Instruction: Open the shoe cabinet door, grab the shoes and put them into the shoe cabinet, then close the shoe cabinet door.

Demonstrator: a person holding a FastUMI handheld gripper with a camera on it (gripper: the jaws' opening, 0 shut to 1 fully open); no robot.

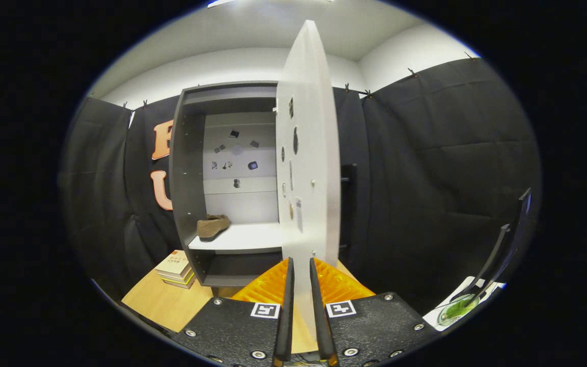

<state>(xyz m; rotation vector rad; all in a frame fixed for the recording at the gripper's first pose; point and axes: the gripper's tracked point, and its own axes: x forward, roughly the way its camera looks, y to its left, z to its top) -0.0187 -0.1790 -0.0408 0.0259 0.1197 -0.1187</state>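
No legible words, only two coded marker squares

I am seeing two black-and-white marker squares (265, 310) sitting on the gripper (301, 270) body, one behind each finger; they are carrying patterns, not letters. The top book of the stack (175, 265) is showing red print too small for me to read. The fingers are pressing on the edge of the cabinet door (306, 153) between them.

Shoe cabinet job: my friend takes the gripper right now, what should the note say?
Gripper: its fingers straddle the lower edge of the open door; whether they press on it is unclear.
Shoe cabinet: standing open on the wooden table.
Shoe: already lying on the white shelf inside.
Done: door opened, shoe put in.
Left: swing the door closed, then let go.
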